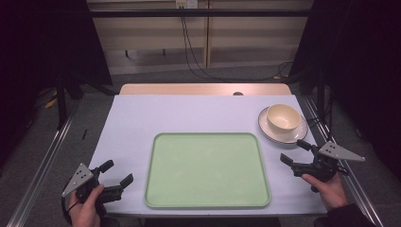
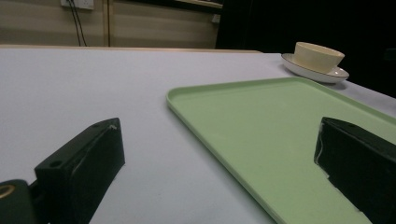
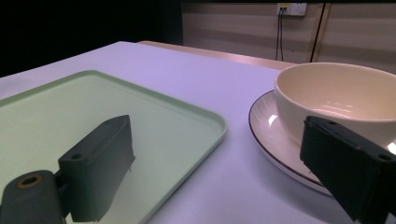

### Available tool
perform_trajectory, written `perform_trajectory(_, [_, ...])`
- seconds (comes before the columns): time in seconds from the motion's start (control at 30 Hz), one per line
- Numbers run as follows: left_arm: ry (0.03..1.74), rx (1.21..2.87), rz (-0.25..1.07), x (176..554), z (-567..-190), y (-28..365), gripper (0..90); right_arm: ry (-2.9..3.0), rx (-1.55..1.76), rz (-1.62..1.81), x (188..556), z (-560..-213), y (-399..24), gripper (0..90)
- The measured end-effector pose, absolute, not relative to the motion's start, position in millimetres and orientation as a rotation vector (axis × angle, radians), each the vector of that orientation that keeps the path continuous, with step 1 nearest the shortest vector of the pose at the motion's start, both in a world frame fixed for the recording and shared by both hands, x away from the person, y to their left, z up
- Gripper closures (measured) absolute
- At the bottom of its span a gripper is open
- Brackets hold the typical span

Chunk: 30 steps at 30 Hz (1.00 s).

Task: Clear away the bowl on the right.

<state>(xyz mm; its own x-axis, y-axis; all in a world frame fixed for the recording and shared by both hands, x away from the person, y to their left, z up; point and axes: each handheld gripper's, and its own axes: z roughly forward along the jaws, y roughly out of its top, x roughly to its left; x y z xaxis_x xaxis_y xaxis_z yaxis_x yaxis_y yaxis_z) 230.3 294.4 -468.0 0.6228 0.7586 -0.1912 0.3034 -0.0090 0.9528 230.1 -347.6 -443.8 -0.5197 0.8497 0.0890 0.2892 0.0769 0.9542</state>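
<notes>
High view shows your desk (image 1: 132, 118) under a pale cover, with a green tray (image 1: 207, 169) lying empty near the front edge, at the middle. At the right edge, toward the far corner, a cream bowl (image 1: 283, 117) sits on a white plate (image 1: 269, 130) with a dark rim line. Your left gripper (image 1: 117, 172) hovers at the front left corner, jaws spread. Your right gripper (image 1: 295, 152) sits just before the plate, jaws spread too. No writing is legible anywhere.
</notes>
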Motion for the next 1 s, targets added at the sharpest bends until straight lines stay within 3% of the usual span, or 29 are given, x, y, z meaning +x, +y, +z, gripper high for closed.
perform_trajectory(1.0, [0.908,1.594,0.45,231.1,-468.3,293.8,1.6,1.898,1.176,1.417,231.1,-439.7,-350.4,12.2])
